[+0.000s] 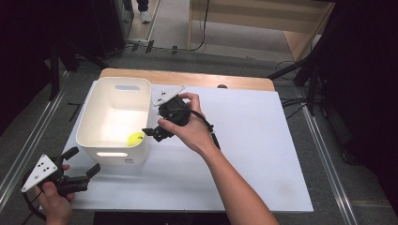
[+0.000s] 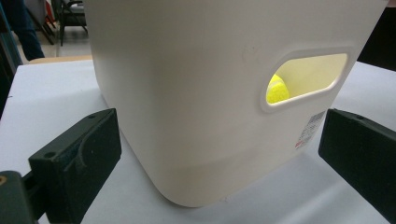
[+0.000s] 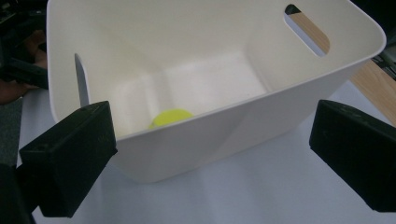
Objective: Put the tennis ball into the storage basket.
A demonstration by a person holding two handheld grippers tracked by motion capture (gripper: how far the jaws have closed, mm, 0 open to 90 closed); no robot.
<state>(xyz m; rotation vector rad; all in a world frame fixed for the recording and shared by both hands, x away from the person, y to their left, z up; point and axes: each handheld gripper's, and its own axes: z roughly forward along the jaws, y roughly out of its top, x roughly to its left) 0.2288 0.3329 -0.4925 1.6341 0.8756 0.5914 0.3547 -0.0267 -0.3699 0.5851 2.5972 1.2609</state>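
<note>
A white plastic bin (image 1: 89, 112) with handle slots stands at the back left of the white tabletop (image 1: 253, 154). A yellow-green ball (image 1: 136, 138) lies inside it, in the near right corner. My right gripper (image 1: 157, 126) hovers just outside the bin's right wall, open. In the right gripper view its gripper (image 3: 210, 140) holds nothing, with the bin (image 3: 224, 107) and the ball (image 3: 170, 117) beyond the jaws. My left gripper (image 1: 83, 161) rests open near the front left corner, facing the bin (image 2: 187, 93). The ball (image 2: 276, 88) shows through the handle slot.
The white tabletop lies on a wooden table whose edge (image 1: 187, 77) shows behind the bin. Metal rails (image 1: 28, 140) run along the floor on both sides. A wooden bench (image 1: 263, 18) stands farther back, and cables (image 1: 291, 101) lie on the floor at right.
</note>
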